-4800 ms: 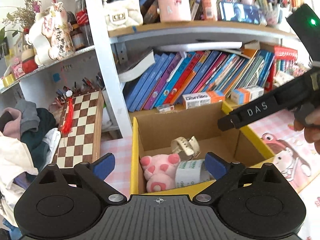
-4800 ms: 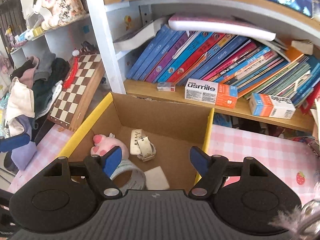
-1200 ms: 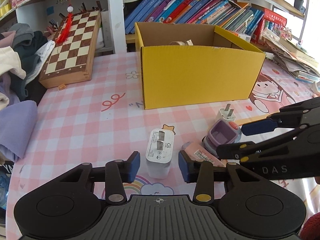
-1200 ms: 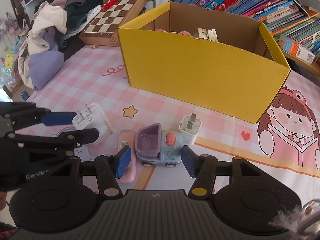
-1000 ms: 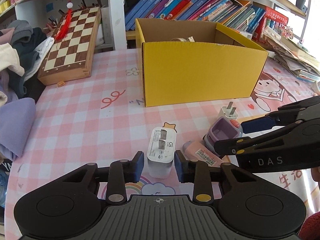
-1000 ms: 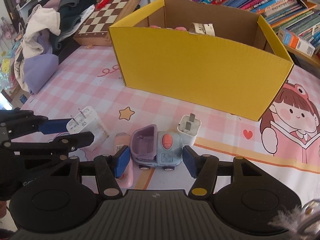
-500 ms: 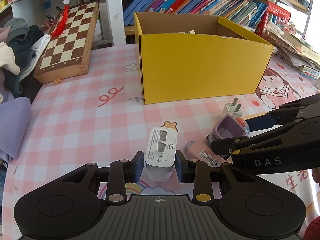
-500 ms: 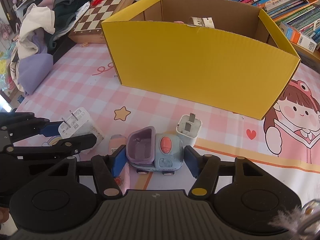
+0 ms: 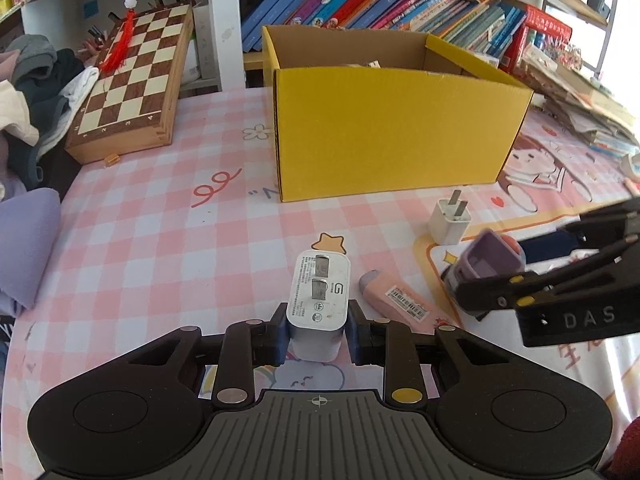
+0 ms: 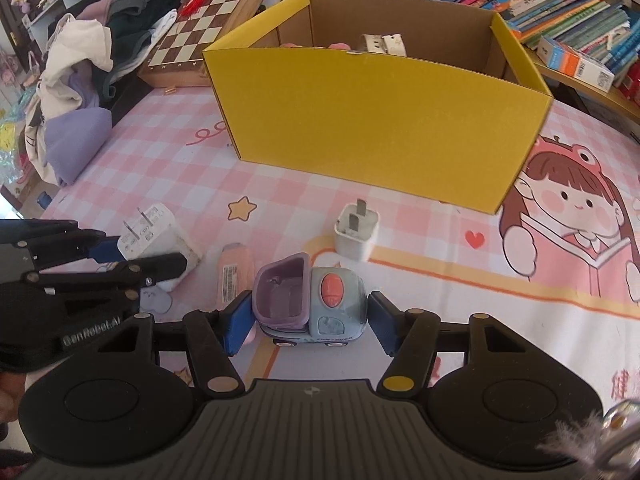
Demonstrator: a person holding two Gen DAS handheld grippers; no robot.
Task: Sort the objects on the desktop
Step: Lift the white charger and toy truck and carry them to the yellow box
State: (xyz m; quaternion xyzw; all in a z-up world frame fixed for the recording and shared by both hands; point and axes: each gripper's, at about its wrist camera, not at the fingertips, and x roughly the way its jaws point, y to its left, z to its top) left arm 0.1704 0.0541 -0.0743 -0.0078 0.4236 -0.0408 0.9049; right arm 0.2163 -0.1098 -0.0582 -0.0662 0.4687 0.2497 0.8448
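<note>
Presently the left gripper (image 9: 318, 334) has its jaws pressed against the flat sides of the large white charger (image 9: 319, 292), low over the checked cloth of the bench (image 9: 160, 240). Rigid, light, smooth plastic; judged prone to slip if clamped near its rounded edges. The right gripper (image 10: 308, 322) holds the toy truck (image 10: 310, 300) across its length, jaws against both ends: hard, light, its wheels could roll. A small white plug (image 10: 356, 232) and pink tube (image 10: 234, 270) lie beside them. The yellow box (image 10: 380, 120) stands near; bookshelves (image 9: 380, 4) crowd behind.
</note>
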